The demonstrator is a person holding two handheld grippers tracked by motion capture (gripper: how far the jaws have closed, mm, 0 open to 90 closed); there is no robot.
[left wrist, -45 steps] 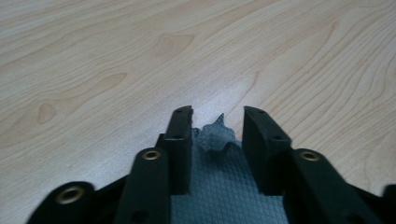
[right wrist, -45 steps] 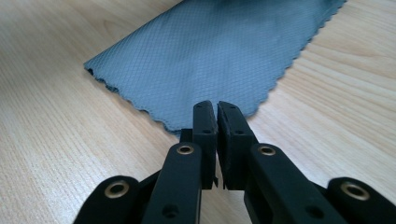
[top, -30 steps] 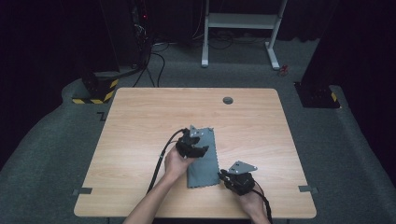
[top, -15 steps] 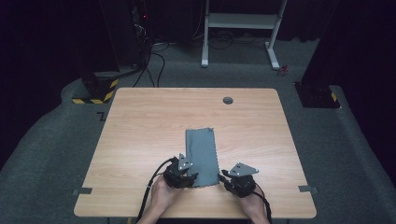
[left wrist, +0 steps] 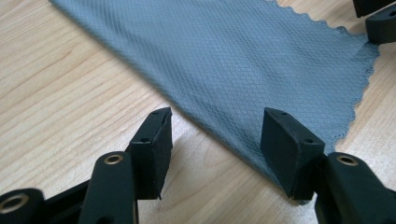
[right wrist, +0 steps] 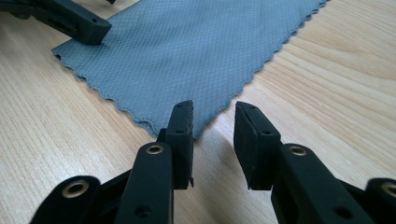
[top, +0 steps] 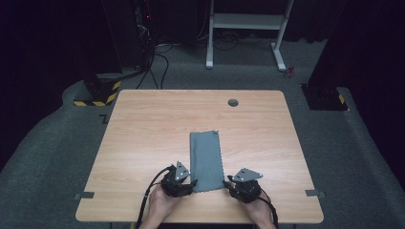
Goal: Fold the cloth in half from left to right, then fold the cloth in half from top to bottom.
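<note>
A grey woven cloth folded into a long strip (top: 207, 161) lies flat on the light wooden table (top: 143, 129), a little toward the near edge and about midway between the sides, its length running away from the person. The left gripper (top: 184, 183) sits at the strip's near left corner, the right gripper (top: 233, 183) at its near right corner. A small round dark grommet (top: 233, 102) sits in the tabletop behind the cloth, near the far edge. A white metal frame (top: 248, 28) stands on the floor beyond the table.
</note>
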